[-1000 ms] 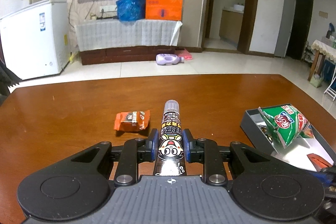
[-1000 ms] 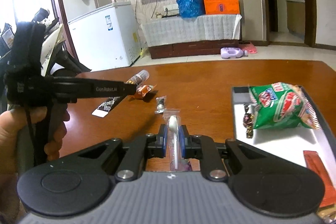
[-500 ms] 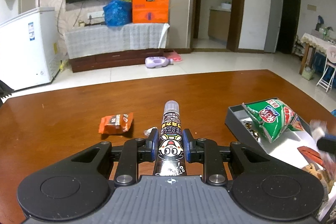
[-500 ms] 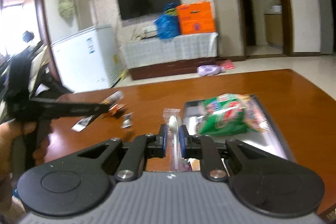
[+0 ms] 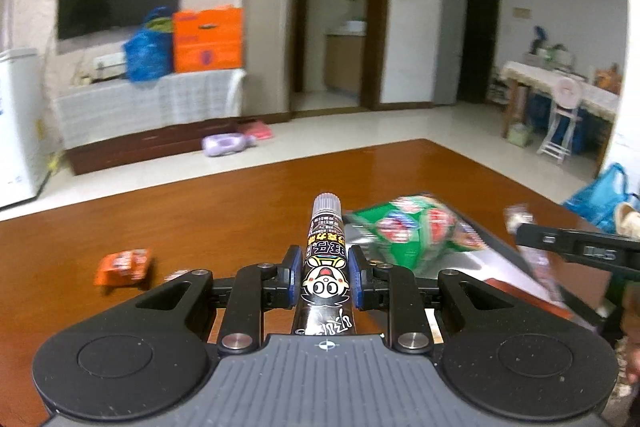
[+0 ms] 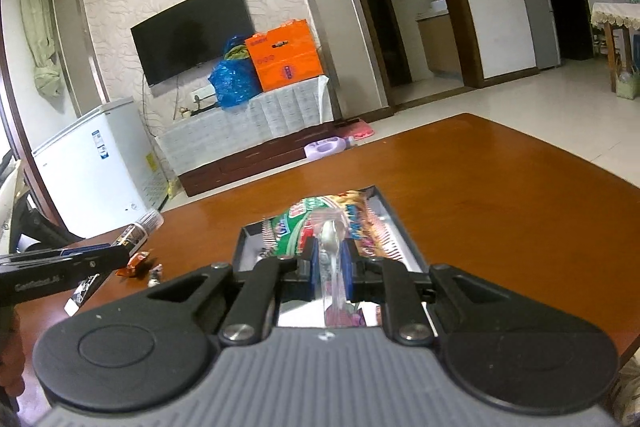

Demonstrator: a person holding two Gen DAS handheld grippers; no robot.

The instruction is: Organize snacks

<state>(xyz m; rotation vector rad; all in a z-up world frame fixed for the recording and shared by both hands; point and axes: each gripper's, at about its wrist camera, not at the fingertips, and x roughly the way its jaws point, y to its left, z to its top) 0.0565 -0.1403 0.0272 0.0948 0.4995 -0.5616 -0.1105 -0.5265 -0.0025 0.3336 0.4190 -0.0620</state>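
Observation:
My left gripper (image 5: 325,265) is shut on a long black snack stick with a cartoon face (image 5: 325,247), held above the brown table. My right gripper (image 6: 331,259) is shut on a clear wrapped candy stick (image 6: 332,239) and hovers over the grey tray (image 6: 400,227). A green snack bag (image 5: 416,227) lies in the tray; it also shows in the right wrist view (image 6: 296,223). An orange snack packet (image 5: 122,267) lies on the table to the left. In the right wrist view the left gripper (image 6: 60,267) with its stick (image 6: 136,233) is at the far left.
A small wrapped candy (image 6: 154,269) and the orange packet (image 6: 134,263) lie on the table left of the tray. More packets lie at the tray's near end (image 6: 344,317). The table's right edge (image 6: 600,167) drops to a tiled floor.
Both grippers have swung to the right toward the tray. The right gripper now hangs over the tray with the candy stick still held. The left still holds its stick.

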